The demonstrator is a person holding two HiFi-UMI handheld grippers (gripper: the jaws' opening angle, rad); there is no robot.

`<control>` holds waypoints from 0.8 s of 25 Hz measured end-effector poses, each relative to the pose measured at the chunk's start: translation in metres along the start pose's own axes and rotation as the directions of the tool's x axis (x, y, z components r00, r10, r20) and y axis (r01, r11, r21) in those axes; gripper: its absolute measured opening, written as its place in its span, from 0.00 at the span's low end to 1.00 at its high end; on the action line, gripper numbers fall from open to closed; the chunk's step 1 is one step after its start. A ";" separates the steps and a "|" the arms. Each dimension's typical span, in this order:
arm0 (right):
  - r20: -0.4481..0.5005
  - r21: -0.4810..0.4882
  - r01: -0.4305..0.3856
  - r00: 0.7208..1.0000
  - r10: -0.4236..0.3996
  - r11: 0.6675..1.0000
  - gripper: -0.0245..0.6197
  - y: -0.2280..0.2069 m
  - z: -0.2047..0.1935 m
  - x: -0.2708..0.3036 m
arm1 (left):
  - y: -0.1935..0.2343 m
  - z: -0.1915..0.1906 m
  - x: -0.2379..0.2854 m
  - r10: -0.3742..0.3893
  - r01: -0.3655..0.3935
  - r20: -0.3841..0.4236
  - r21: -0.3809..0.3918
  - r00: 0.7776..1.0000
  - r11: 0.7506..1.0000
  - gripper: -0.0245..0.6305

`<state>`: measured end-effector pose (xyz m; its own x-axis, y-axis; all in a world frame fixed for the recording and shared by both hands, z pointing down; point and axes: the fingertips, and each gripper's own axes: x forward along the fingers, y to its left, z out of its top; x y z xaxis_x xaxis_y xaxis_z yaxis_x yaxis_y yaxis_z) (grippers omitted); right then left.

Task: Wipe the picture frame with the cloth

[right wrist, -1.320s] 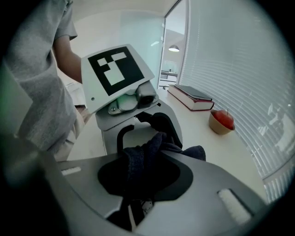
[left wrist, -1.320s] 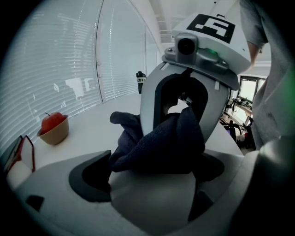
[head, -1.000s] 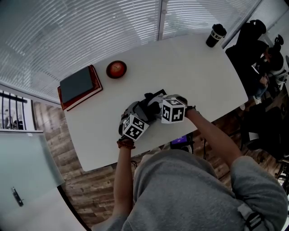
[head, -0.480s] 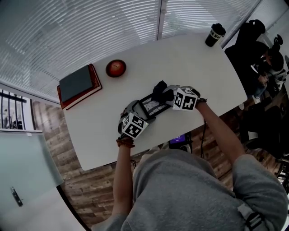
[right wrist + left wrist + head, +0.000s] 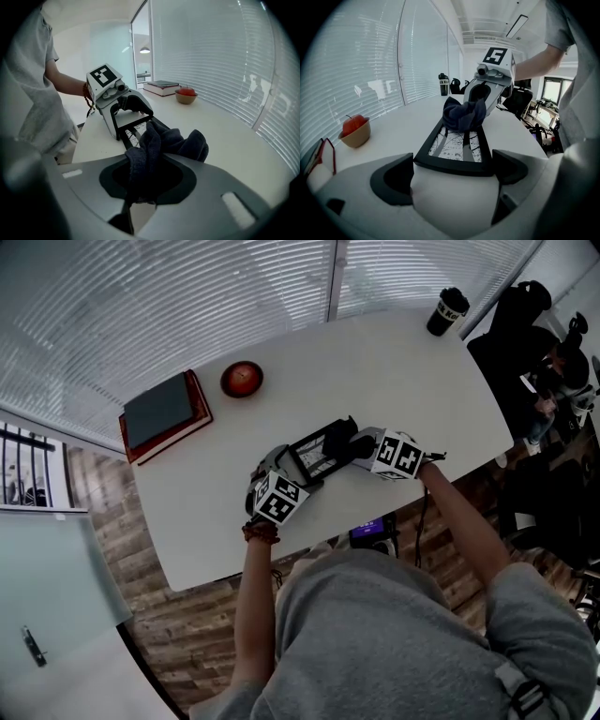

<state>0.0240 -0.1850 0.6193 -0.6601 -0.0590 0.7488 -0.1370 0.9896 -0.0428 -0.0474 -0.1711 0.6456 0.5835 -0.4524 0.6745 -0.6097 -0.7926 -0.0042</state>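
Observation:
The black picture frame (image 5: 316,456), holding a black-and-white tree print, lies on the white table (image 5: 394,371). My left gripper (image 5: 284,472) is shut on the frame's near end; in the left gripper view the frame (image 5: 457,146) runs away from the jaws of the left gripper (image 5: 453,177). My right gripper (image 5: 356,443) is shut on a dark blue cloth (image 5: 341,437), which rests on the frame's far end. The right gripper view has the cloth (image 5: 165,143) bunched in the jaws of the right gripper (image 5: 145,185), with the frame (image 5: 136,127) and left gripper (image 5: 123,104) beyond.
A red apple in a bowl (image 5: 242,381) and stacked books (image 5: 165,416) sit at the table's back left. A black tumbler (image 5: 447,312) stands at the far right corner. A seated person (image 5: 553,357) is beyond the right edge. Blinds cover the glass wall behind.
My right gripper has carried the cloth along the frame, from near the left gripper to the frame's far right end. The left gripper has stayed put on the frame.

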 end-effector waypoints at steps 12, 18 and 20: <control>0.022 0.032 -0.074 0.997 0.074 0.997 0.19 0.022 -0.001 0.002 | 0.000 0.000 0.000 0.001 -0.001 -0.005 0.001 1.000 1.000 0.84; 0.014 0.030 -0.095 0.995 0.094 0.995 0.18 0.030 0.005 0.007 | -0.001 0.001 -0.002 0.002 -0.002 -0.001 0.001 1.000 1.000 0.84; -0.006 0.017 -0.103 0.995 0.103 0.995 0.18 0.032 0.006 0.009 | 0.000 0.000 -0.001 0.002 -0.002 -0.003 -0.001 1.000 1.000 0.84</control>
<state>0.0094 -0.1549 0.6209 -0.6667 0.0438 0.7441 -0.0811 0.9881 -0.1309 -0.0477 -0.1702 0.6444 0.5808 -0.4528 0.6765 -0.6113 -0.7914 -0.0049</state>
